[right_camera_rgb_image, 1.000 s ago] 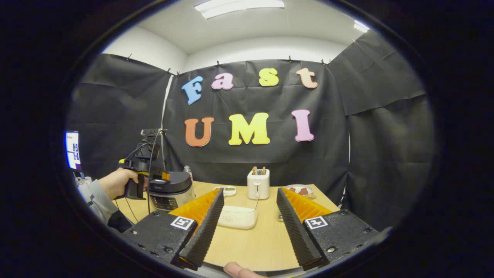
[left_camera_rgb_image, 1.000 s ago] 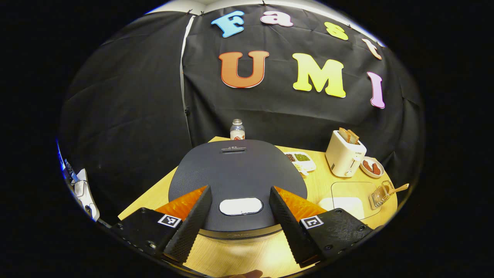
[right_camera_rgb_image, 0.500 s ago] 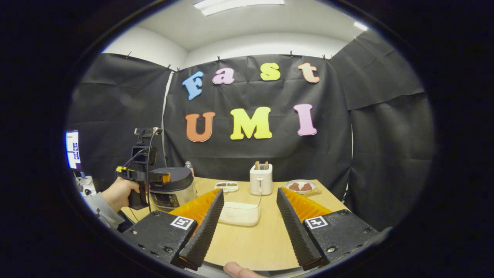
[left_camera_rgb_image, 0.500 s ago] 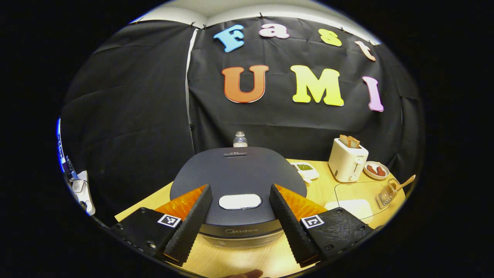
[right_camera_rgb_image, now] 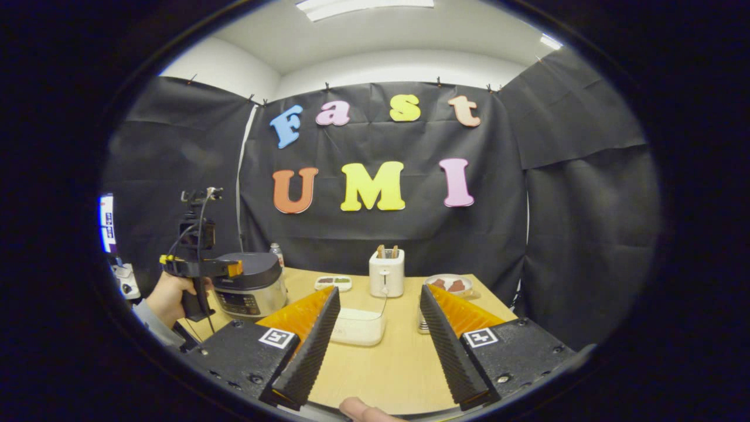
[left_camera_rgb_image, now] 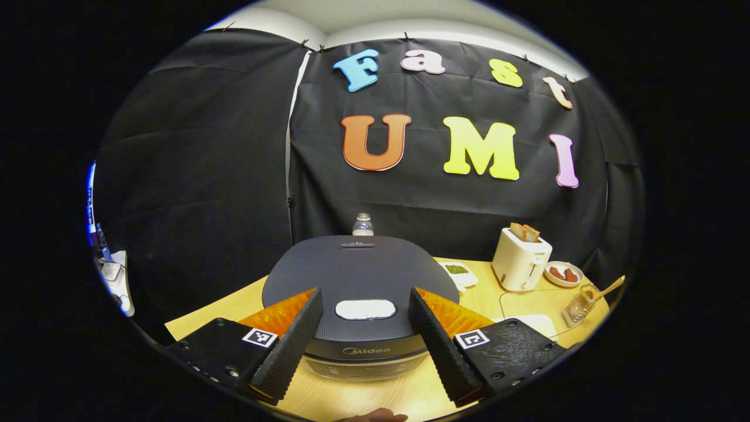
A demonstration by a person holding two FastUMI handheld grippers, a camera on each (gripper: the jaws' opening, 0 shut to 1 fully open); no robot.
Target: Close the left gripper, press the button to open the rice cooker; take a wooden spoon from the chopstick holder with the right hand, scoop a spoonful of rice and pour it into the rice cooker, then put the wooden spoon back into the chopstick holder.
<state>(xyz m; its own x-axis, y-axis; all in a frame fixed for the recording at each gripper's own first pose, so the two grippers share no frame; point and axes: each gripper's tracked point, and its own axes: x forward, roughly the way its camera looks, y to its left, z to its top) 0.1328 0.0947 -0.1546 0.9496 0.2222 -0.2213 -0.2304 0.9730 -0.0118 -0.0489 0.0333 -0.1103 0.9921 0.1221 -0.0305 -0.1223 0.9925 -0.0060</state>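
1. In the left gripper view, my left gripper [left_camera_rgb_image: 364,340] hangs with its two fingers spread wide apart, holding nothing. It sits just in front of the round dark grey rice cooker [left_camera_rgb_image: 360,275], whose lid is down. The pale oval button [left_camera_rgb_image: 365,309] on the lid lies between the fingers but clear of them.
2. The same view shows, far right on the light wooden table [left_camera_rgb_image: 515,296], a clear chopstick holder [left_camera_rgb_image: 578,305] with the wooden spoon [left_camera_rgb_image: 606,288] leaning out of it.
3. The right gripper view instead shows the cooker's control panel from the side, with my left hand [right_camera_rgb_image: 170,296] wrapped around the left gripper's handle, held level near the cooker's front.
4. My right gripper [right_camera_rgb_image: 379,340] floats above the near table edge, fingers wide apart and empty.
5. Between those fingers, farther off, sits a clear rectangular box [right_camera_rgb_image: 358,326] with white rice in its lower part.
6. A white toaster [right_camera_rgb_image: 387,272] holds two bread slices. A small white dish [left_camera_rgb_image: 563,273] holds reddish pieces. A divided tray [left_camera_rgb_image: 460,272] holds green beans.
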